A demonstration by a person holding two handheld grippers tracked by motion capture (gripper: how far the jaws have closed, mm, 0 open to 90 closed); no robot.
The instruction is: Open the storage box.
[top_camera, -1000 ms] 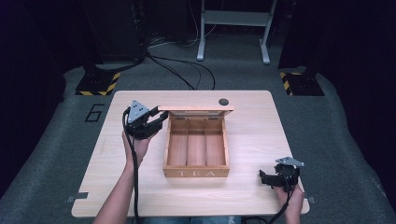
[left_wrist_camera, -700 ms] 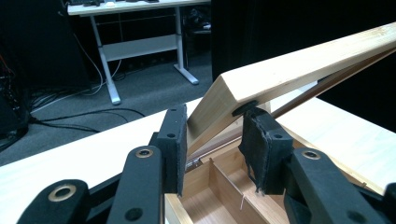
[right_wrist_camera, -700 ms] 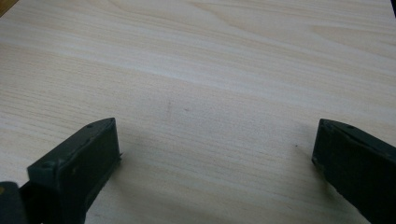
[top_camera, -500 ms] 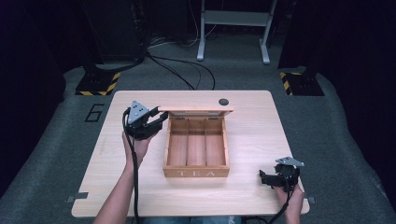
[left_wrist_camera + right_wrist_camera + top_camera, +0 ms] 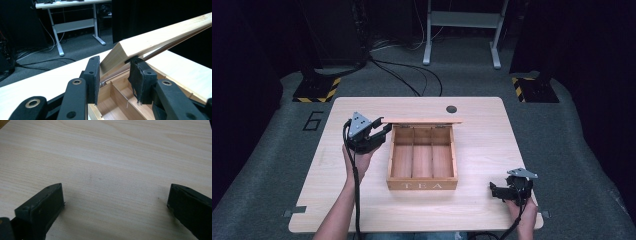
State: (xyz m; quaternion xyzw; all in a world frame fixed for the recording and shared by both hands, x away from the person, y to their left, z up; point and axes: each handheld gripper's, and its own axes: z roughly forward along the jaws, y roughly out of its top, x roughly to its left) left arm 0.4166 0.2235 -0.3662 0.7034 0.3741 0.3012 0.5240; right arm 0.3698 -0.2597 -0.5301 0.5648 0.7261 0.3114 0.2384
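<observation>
Left claw (image 5: 113,75) clamped on the raised lid's (image 5: 422,120) near corner, tea box (image 5: 422,185) mid-frame on the tabletop (image 5: 492,130), right claw (image 5: 503,191) apart lower right; we judge the lid light, stiff wood, best held at its edge.

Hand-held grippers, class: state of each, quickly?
Left hand-held gripper: shut on the lid corner of the tea box.
Right hand-held gripper: open, holding nothing.
</observation>
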